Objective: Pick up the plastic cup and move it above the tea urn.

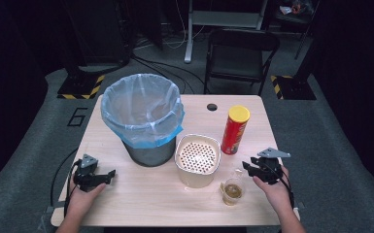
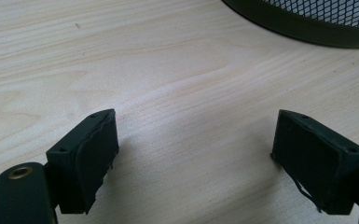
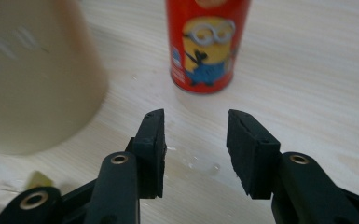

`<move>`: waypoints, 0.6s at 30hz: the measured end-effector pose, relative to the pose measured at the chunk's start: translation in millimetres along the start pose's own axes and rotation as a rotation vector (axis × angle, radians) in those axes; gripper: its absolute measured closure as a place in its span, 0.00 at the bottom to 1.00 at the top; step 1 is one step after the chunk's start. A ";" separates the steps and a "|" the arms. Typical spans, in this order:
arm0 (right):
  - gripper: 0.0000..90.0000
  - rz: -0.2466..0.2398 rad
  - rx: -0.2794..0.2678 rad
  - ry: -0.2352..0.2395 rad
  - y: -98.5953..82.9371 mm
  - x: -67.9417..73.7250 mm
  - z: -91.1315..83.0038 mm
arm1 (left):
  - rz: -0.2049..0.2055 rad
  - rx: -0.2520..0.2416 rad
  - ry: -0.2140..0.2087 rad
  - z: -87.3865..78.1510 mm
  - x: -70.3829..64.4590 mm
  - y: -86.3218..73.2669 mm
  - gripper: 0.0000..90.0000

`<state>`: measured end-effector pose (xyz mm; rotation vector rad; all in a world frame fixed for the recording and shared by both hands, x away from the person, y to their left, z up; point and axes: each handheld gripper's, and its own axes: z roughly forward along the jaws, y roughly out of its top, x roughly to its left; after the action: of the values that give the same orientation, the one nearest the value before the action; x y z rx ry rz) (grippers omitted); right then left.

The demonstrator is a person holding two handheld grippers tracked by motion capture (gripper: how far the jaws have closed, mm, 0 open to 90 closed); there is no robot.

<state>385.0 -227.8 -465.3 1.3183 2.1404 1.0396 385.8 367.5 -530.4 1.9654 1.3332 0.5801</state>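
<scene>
No task yet: my L gripper [image 1: 108, 174] and R gripper [image 1: 246, 167] both agape, empty; cup [image 1: 232, 191] lower right prob next.

One lined bin [image 1: 142, 116], one cream strainer tub [image 1: 197, 160], one red can [image 1: 235, 129], one cup [image 1: 232, 191], two grippers [image 1: 93, 176] [image 1: 262, 169].

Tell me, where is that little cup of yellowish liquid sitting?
In the high view the cup stands near the table's front edge, right of centre, just in front of the cream strainer tub and beside the right gripper.
</scene>
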 end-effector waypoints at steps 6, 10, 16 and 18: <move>0.65 0.006 -0.031 0.081 20.7 11.6 -11.9 | 0.000 0.000 0.000 0.0 0.0 0.0 0.15; 0.67 0.016 -0.045 0.125 32.7 17.8 -15.0 | -0.007 -0.001 -0.003 0.5 -0.2 0.1 0.15; 0.72 -0.040 -0.047 0.166 53.2 30.1 -15.9 | -0.009 -0.001 -0.003 0.5 -0.3 0.1 0.15; 0.73 -0.056 -0.055 0.171 59.9 33.4 -15.4 | -0.008 -0.001 -0.003 0.5 -0.3 0.1 0.15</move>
<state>393.4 -187.8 -408.2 1.1754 2.2412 1.2181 386.1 367.1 -530.6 1.9584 1.3384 0.5730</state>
